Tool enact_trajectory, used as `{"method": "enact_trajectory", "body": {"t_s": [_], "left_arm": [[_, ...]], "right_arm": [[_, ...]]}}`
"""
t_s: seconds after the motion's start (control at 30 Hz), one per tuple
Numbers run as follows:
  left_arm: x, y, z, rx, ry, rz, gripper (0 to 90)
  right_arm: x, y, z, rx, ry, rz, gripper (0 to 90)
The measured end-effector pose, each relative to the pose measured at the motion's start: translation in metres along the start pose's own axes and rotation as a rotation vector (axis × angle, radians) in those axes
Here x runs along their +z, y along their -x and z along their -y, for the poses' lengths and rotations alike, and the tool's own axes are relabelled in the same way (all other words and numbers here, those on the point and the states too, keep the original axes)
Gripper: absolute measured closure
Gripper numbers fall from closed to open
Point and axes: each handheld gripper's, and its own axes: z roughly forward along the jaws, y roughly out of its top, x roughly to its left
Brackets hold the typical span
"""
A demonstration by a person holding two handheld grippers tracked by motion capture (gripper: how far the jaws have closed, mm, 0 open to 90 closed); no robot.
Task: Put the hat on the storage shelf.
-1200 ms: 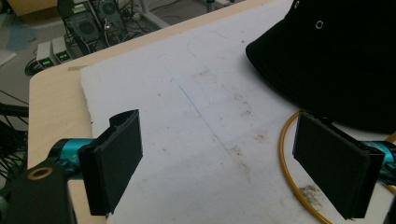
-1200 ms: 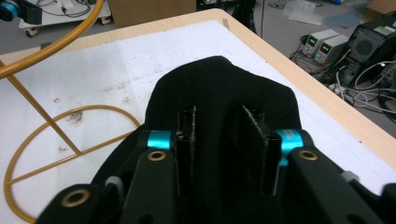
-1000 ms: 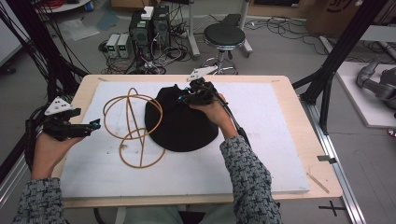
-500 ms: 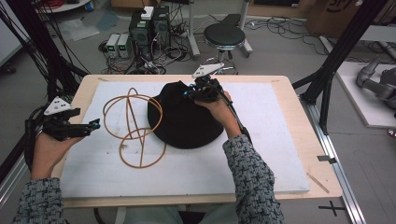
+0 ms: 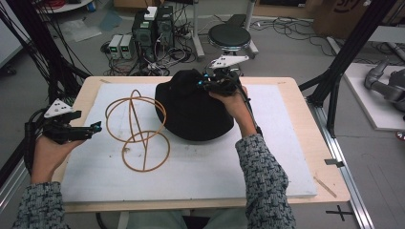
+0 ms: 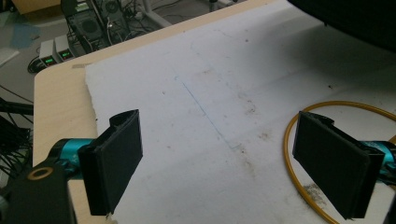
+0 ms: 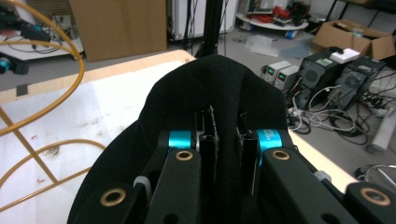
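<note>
Jaws, right gripper [image 5: 206, 84]: clamped on a raised fold of the black cloth [image 5: 193, 112]; in the right gripper view [image 7: 223, 135] the fabric sits pinched between the two pads, which have just finished closing on it.
Jaws, left gripper [image 5: 94, 128]: standing wide apart, nothing between them; the left gripper view [image 6: 219, 163] shows bare white mat in the gap.
Black cloth: dark, rounded piece, middle of the desk, far half of the mat. Its far edge is lifted off the surface at the pinch; the near part lies on the mat. Its left side overlaps the right edge of the wire frame.
Wire frame [image 5: 136, 129]: orange-yellow rings joined by straight struts, lying on the mat left of centre, just right of the left gripper's tips. One ring passes under the right-hand pad in the left gripper view [image 6: 299, 140].
White mat [image 5: 200, 167]: covers most of the desk, lightly stained.
Desk [image 5: 305, 100]: pale wood, rounded corners.
Left hand [image 5: 47, 155]: near left edge of the desk, holding its gripper level.
Right hand [image 5: 234, 98]: far centre, over the cloth.
</note>
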Motion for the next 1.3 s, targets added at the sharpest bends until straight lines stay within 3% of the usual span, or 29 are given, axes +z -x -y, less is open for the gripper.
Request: {"method": "enact_trajectory", "body": {"t_s": [0.23, 0.67, 0.87, 1.17, 1.3], "left_arm": [[-0.001, 0.000, 0.000, -0.001, 0.001, 0.000, 16.2], [-0.001, -0.002, 0.001, -0.007, 0.003, -0.001, 16.2], [-0.001, -0.003, 0.002, -0.010, -0.001, -0.003, 16.2], [-0.001, -0.003, 0.003, -0.014, 0.000, -0.003, 16.2], [-0.001, -0.003, 0.003, -0.015, 0.001, -0.001, 16.2]], "right_arm": [[-0.015, 0.007, -0.011, 0.003, 0.041, 0.027, 84.9], [-0.046, 0.018, -0.033, 0.022, 0.170, 0.064, 85.1], [-0.060, 0.020, -0.039, 0.039, 0.251, 0.052, 85.2], [-0.070, 0.022, -0.052, 0.038, 0.293, 0.047, 85.4], [-0.073, 0.024, -0.060, 0.041, 0.305, 0.019, 85.5]]}}
